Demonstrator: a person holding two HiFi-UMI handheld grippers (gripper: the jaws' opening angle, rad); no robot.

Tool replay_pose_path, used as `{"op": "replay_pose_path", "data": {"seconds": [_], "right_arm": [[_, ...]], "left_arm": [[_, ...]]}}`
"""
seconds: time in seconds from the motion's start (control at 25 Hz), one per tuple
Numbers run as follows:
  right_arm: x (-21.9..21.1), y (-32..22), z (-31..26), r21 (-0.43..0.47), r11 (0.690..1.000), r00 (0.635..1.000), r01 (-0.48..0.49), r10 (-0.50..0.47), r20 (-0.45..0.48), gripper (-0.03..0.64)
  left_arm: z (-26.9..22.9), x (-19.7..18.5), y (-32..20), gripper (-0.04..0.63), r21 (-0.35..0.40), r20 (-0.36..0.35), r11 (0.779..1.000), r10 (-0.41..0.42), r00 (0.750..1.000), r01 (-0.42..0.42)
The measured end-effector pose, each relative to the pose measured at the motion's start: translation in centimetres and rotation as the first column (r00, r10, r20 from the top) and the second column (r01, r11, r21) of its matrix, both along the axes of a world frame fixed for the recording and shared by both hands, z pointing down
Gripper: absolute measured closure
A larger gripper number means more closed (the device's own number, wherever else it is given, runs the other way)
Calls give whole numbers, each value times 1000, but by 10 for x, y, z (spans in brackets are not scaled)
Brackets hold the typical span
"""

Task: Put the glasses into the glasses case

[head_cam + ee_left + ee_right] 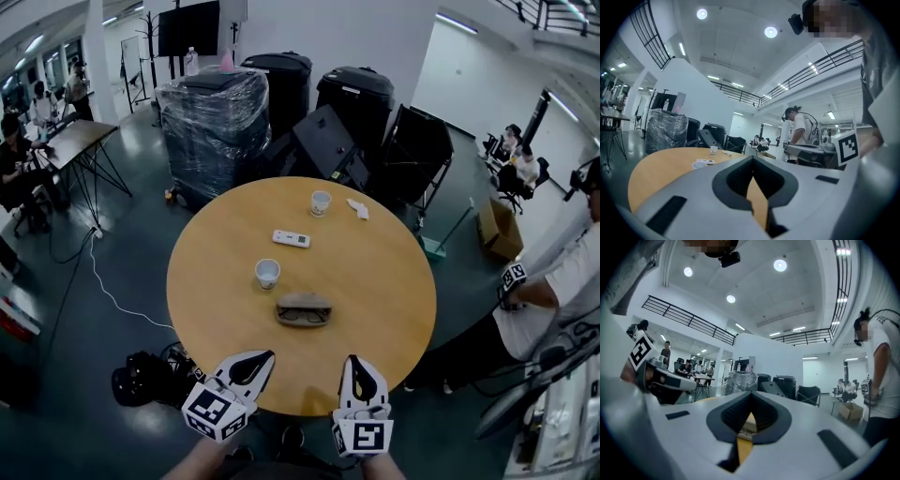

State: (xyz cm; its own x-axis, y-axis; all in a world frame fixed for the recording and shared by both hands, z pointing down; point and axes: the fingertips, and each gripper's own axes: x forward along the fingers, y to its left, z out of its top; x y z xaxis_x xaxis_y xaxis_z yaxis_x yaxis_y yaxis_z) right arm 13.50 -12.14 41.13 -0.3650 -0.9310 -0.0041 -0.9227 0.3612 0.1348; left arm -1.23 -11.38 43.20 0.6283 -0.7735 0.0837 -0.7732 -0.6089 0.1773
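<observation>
A beige glasses case (pixel 304 309) lies open in the middle of the round wooden table (pixel 394 281), with dark glasses (pixel 306 317) lying in it. Both grippers hover at the table's near edge, well short of the case. My left gripper (pixel 265 356) is shut and holds nothing; in the left gripper view its jaw tips (pixel 752 159) meet. My right gripper (pixel 354 361) is also shut and empty, and a strip of the case (pixel 746 426) shows through the gap behind its closed tips (pixel 751 393).
A paper cup (pixel 267 273) stands just beyond the case, a white remote (pixel 291 239) farther back, another cup (pixel 321 202) and a crumpled paper (pixel 358 208) near the far edge. A person (pixel 553 291) stands at the table's right. Black bins (pixel 281 89) stand behind.
</observation>
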Motion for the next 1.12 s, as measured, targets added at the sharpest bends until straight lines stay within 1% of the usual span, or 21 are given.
{"op": "replay_pose_path", "data": {"seconds": [0.16, 0.24, 0.32, 0.48, 0.64, 0.84, 1.0, 1.12], "right_arm": [[-26, 20, -4, -12, 999, 998, -48, 47, -30, 630], [-40, 33, -6, -8, 999, 998, -44, 44, -44, 630], [-51, 46, -5, -4, 999, 999, -34, 34, -32, 630], [-65, 70, -1, -9, 999, 998, -51, 50, -37, 630], [-70, 96, 1, -39, 995, 994, -94, 92, -54, 630], [-68, 134, 9, -43, 989, 989, -138, 136, -54, 630], [-62, 157, 14, -74, 978, 979, -197, 193, -65, 630], [-61, 167, 13, -62, 979, 980, -194, 191, -62, 630]], "left_arm": [[-1, -18, 16, 589, 2, 6, 999, 40, 999, -40], [-1, -28, 25, 589, 1, 16, 999, 52, 999, -52], [-2, -36, 34, 589, 4, 14, 998, 62, 998, -62], [-1, -46, 55, 589, 11, 9, 996, 89, 996, -89], [5, -52, 78, 589, -4, 3, 993, 115, 993, -115], [17, -52, 108, 589, -24, 10, 986, 165, 986, -165], [23, -48, 123, 589, -30, 18, 980, 198, 980, -197], [20, -43, 131, 589, -28, 12, 976, 217, 976, -217]]}}
